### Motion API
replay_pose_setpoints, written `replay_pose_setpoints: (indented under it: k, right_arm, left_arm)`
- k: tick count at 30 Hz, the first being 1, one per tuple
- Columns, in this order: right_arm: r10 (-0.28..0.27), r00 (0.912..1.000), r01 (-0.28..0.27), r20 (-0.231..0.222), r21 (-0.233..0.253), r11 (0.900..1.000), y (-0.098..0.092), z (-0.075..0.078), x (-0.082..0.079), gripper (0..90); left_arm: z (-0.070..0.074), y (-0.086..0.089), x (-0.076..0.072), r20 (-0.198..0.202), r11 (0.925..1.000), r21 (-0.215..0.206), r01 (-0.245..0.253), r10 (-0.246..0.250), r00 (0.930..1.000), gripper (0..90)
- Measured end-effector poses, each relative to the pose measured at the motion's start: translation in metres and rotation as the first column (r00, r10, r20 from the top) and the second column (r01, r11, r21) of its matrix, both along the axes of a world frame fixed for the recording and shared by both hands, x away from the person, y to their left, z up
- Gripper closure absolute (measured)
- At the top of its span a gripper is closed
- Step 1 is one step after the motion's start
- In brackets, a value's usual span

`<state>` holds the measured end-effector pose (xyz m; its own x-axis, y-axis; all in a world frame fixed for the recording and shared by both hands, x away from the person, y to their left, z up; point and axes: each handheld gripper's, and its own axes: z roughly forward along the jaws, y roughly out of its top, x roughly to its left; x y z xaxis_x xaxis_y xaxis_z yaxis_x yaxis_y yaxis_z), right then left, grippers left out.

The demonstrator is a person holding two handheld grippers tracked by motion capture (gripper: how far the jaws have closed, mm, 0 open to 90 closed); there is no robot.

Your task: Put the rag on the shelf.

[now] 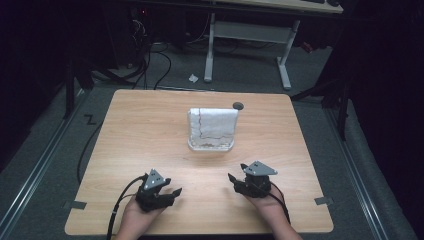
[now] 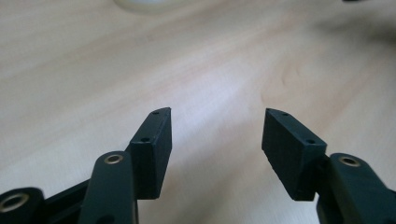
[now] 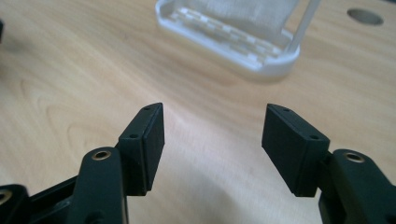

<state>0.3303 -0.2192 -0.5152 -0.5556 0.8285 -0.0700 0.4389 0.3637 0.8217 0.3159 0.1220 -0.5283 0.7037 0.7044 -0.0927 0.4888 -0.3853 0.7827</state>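
A white cloth (image 1: 212,125) hangs over a white plastic rack (image 1: 210,146) at the middle of the wooden table (image 1: 135,130). My left gripper (image 1: 172,186) rests near the front edge, left of centre, open with nothing between its jaws (image 2: 217,114). To its right my right gripper (image 1: 236,171) is also open and empty (image 3: 215,109), pointing toward the rack's base (image 3: 233,39), which lies a short way ahead of it. A hand holds each gripper from below.
A round hole (image 1: 238,105) sits in the tabletop just behind the rack, also seen in the right gripper view (image 3: 365,16). A white-legged desk (image 1: 247,35) and cables stand on the floor beyond the table. Bare wood surrounds the rack on all sides.
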Motion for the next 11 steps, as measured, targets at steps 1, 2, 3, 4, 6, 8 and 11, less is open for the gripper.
replay_pose_setpoints:
  k: [1, 2, 3, 4, 6, 8, 11]
  right_arm:
    - [0.008, 0.9999, -0.008, -0.008, -0.011, 1.000, -0.001, -0.002, -0.002, 39.8]
    - [0.016, 0.9998, -0.016, -0.008, -0.024, 1.000, -0.002, -0.003, -0.004, 39.8]
    - [0.019, 0.9998, -0.019, -0.005, -0.029, 0.999, -0.004, -0.005, -0.005, 39.8]
    - [0.018, 0.9998, -0.018, -0.007, -0.029, 0.999, -0.005, -0.006, -0.004, 40.0]
    - [0.010, 0.9998, -0.011, -0.019, -0.028, 1.000, -0.006, -0.009, -0.001, 40.0]
    - [0.000, 0.9995, -0.001, -0.030, -0.032, 0.999, -0.007, -0.012, 0.002, 39.7]
    - [-0.001, 0.9995, 0.000, -0.032, -0.029, 1.000, -0.008, -0.014, 0.003, 39.3]
  left_arm:
    - [0.001, 0.001, -0.002, 0.008, 1.0000, 0.002, 0.007, -0.007, 0.9999, 43.1]
    - [0.002, 0.001, -0.002, 0.022, 1.0000, -0.001, 0.001, -0.001, 0.9998, 42.8]
    - [0.003, 0.002, 0.001, 0.022, 1.0000, -0.001, -0.006, 0.006, 0.9997, 42.8]
    - [0.003, 0.004, 0.003, 0.017, 0.9998, -0.016, -0.012, 0.012, 0.9998, 42.8]
    - [0.002, 0.006, 0.008, -0.002, 0.9989, -0.043, -0.020, 0.020, 0.9998, 42.8]
    - [0.000, 0.006, 0.011, -0.012, 0.9987, -0.044, -0.025, 0.024, 0.9996, 42.7]
    - [-0.004, 0.005, 0.013, -0.014, 0.9990, -0.032, -0.032, 0.031, 0.9994, 41.3]
